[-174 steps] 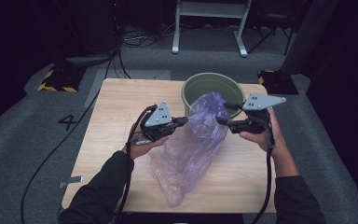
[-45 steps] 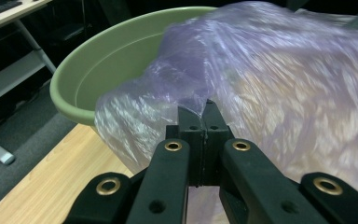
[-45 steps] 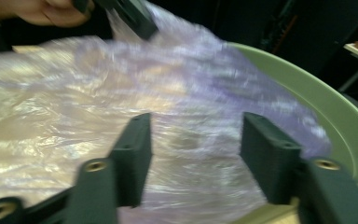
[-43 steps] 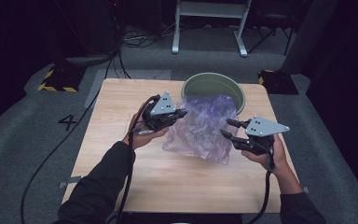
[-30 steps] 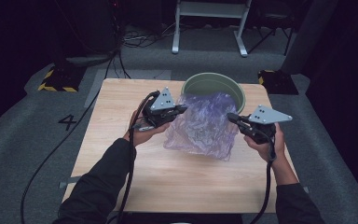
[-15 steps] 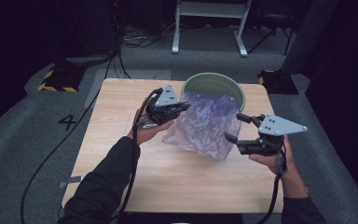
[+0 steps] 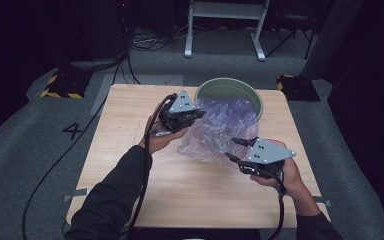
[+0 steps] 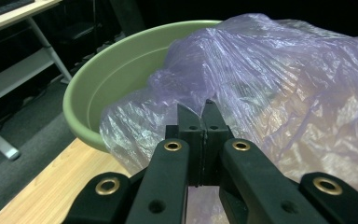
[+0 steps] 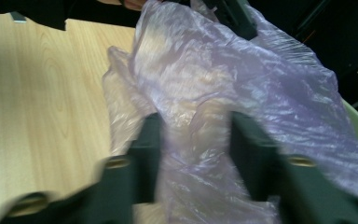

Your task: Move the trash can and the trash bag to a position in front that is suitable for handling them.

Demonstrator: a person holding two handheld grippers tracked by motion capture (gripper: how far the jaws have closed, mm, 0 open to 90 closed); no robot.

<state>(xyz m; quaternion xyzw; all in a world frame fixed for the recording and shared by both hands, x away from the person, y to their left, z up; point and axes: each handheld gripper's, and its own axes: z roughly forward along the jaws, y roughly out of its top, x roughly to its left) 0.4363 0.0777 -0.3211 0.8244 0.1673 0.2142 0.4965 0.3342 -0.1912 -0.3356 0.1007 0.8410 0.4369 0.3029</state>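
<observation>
A crumpled, see-through purple plastic bag [image 7: 220, 130] lies on the wooden table [image 7: 130, 110], its far end draped over the rim of a green bowl [image 7: 228, 82]. My left gripper [image 7: 200, 114] is shut on the bag's left edge. In the left gripper view its jaws [image 8: 205, 105] pinch a fold of the bag [image 8: 284, 84] in front of the bowl [image 8: 116, 79]. My right gripper [image 7: 232, 149] is at the bag's near right corner. Its jaws have just been closing. In the right gripper view they still stand apart [image 9: 193, 135] with loose film of the bag [image 9: 223, 70] between them.
The bowl stands at the table's far edge, right of centre. Behind the table on the floor are a white metal frame [image 7: 225, 20], cables [image 7: 145, 42] and a yellow-and-black striped block [image 7: 60, 85]. A cable trails from each gripper toward the near edge.
The right gripper has moved left and nearer, back to the bag's near corner, and its jaws stand narrower than half a second ago. The left gripper keeps its hold in place.
</observation>
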